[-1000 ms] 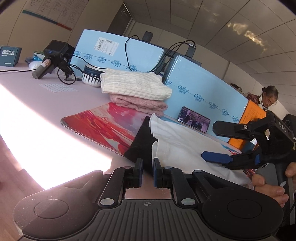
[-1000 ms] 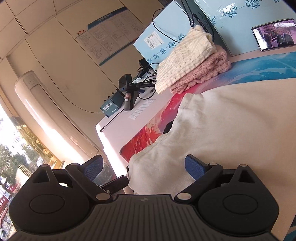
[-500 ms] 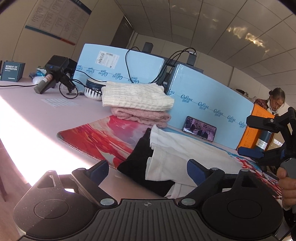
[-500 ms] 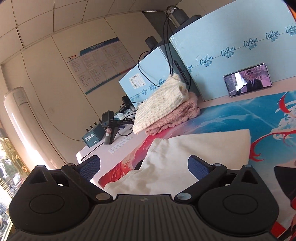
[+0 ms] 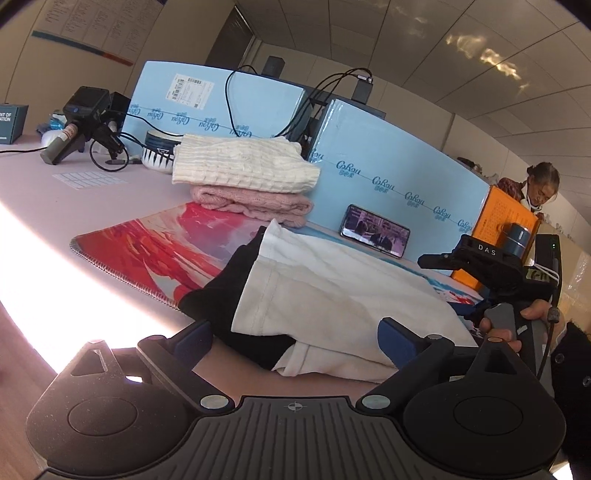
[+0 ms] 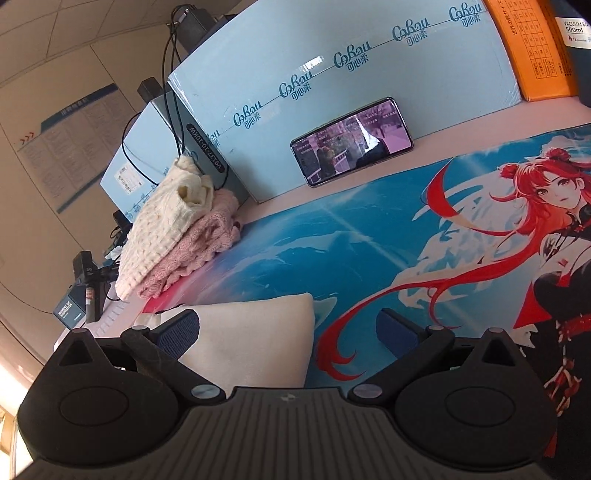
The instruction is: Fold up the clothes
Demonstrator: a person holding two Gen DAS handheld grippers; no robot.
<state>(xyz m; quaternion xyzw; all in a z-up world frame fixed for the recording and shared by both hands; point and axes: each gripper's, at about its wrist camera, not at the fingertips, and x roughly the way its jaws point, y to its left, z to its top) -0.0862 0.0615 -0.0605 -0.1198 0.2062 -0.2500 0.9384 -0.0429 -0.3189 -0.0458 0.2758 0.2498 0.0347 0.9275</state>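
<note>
- The pale pink table [image 5: 44, 184] runs out to the left, sun-bleached along its near edge, under a tiled ceiling and a wall chart [image 5: 85, 33].
- At far left a teal box [image 5: 11, 122] and a black handheld device [image 5: 81, 125] with coiled cable stand on it; a dark striped bowl [image 5: 159, 149] sits beside them, its contents hidden.
- A printed desk mat [image 5: 147, 243] covers the table's middle.
- A cream knit [image 5: 240, 166] is stacked on a pink knit [image 5: 255, 203] at the mat's back edge.
- The white garment [image 5: 332, 291] lies folded on the mat, a black garment [image 5: 218, 295] poking out beneath.
- The left gripper [image 5: 295, 336] is spread wide, empty, before the folded pile.
- A phone [image 6: 351, 140] leans on a blue carton [image 6: 332, 74].
- The right gripper [image 6: 288, 328] is spread apart, gripping nothing, above the white corner.
</note>
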